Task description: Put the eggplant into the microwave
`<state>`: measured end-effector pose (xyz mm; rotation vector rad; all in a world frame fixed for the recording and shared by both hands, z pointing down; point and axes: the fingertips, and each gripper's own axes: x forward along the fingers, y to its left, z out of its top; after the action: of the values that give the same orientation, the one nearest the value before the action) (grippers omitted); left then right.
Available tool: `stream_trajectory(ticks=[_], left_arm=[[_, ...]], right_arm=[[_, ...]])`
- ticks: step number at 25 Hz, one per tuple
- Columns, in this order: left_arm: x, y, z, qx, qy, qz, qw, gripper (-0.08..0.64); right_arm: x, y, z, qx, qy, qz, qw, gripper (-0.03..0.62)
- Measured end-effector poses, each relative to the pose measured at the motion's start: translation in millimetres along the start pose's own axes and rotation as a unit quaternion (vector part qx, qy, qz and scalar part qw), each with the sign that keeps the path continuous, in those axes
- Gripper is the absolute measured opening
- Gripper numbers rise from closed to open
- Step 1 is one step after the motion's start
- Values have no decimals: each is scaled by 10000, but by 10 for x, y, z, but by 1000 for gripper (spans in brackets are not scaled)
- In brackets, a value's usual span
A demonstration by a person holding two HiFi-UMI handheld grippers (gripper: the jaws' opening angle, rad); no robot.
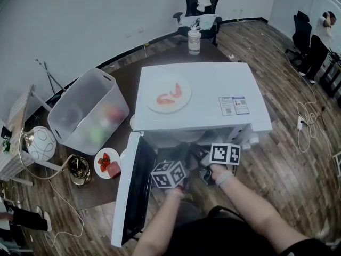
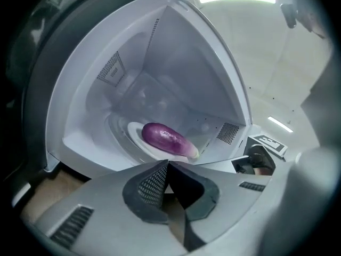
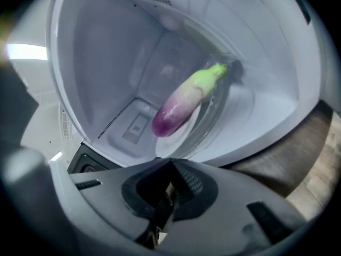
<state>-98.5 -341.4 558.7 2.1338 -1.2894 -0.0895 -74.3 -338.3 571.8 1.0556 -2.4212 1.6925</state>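
The eggplant [image 2: 165,138], purple with a pale green stem end [image 3: 184,106], lies on the glass turntable [image 2: 133,133] inside the white microwave [image 1: 202,103], whose door [image 1: 133,191] hangs open to the left. Both grippers hover just outside the opening, pointing in. My left gripper [image 2: 168,167] is shut with nothing between its fingers, a short way in front of the eggplant. Beside it my right gripper [image 3: 170,164] is also shut and empty. In the head view, their marker cubes [image 1: 169,174] [image 1: 225,153] sit before the cavity, which is hidden from above.
On the microwave's top stands a plate of red food [image 1: 168,94]. A clear plastic bin [image 1: 88,111] and a small plate of strawberries [image 1: 106,161] are on the floor to the left. A bottle [image 1: 194,40] and an office chair [image 1: 202,4] stand behind; cables [image 1: 306,127] trail at right.
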Motion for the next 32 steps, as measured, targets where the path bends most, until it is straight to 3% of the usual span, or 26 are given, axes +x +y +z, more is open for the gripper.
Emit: stream_trajectory(ticks=[6, 14, 26, 32], left_arm=[[-13, 23, -5, 358, 33, 138, 9993, 0], [8, 39, 11, 452, 40, 161, 9988, -2], [-59, 7, -12, 633, 31, 211, 9978, -2], [-138, -90, -37, 768, -12, 210, 9968, -1]], right_arm=[[8, 19, -5, 99, -25, 42, 9999, 0], [21, 19, -3, 313, -53, 115, 9994, 0], [-8, 63, -36, 196, -108, 232, 9995, 0], [-129, 118, -82, 77, -277, 505, 9983, 0]])
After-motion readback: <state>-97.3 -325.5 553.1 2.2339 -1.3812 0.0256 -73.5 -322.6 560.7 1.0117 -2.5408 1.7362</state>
